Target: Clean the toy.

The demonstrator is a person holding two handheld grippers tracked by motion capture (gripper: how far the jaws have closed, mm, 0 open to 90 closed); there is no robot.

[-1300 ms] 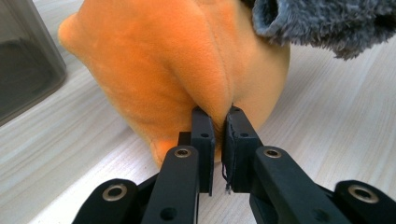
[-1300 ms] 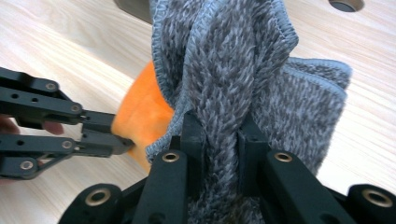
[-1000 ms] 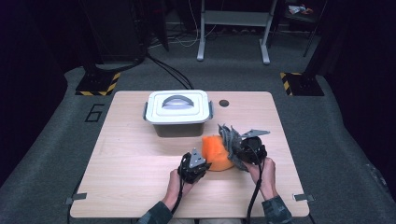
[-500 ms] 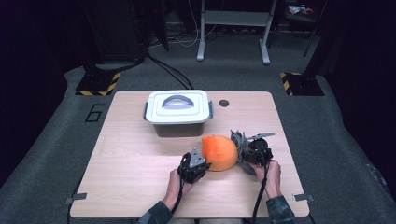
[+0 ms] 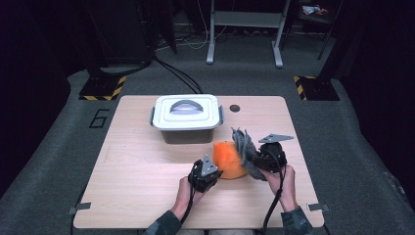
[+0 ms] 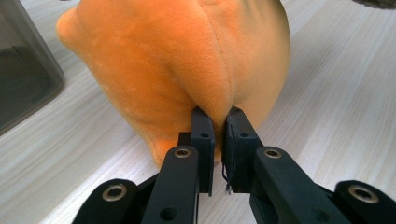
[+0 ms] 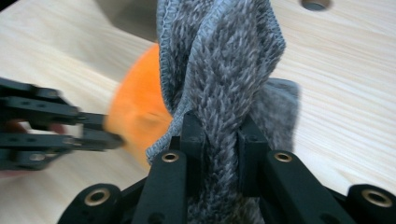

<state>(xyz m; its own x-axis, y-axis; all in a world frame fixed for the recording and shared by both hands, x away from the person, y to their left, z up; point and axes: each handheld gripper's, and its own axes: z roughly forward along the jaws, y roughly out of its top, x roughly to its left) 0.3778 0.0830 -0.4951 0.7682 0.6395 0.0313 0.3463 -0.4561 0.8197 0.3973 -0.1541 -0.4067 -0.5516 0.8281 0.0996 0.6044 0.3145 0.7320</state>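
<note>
Left hand-held gripper (image 6: 218,116) pinching my orange plush (image 6: 177,60); right hand-held gripper (image 7: 219,128) clamped on grey knit cloth (image 7: 219,60), just beside plush.

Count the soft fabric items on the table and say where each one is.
2. The orange plush sits on the table in front of the lidded box, pinched by the left gripper. The grey knit cloth hangs from the right gripper beside it.

A single "6" is marked on the grey floor mat (image 5: 58,147) (left of the table (image 5: 137,186)).
</note>
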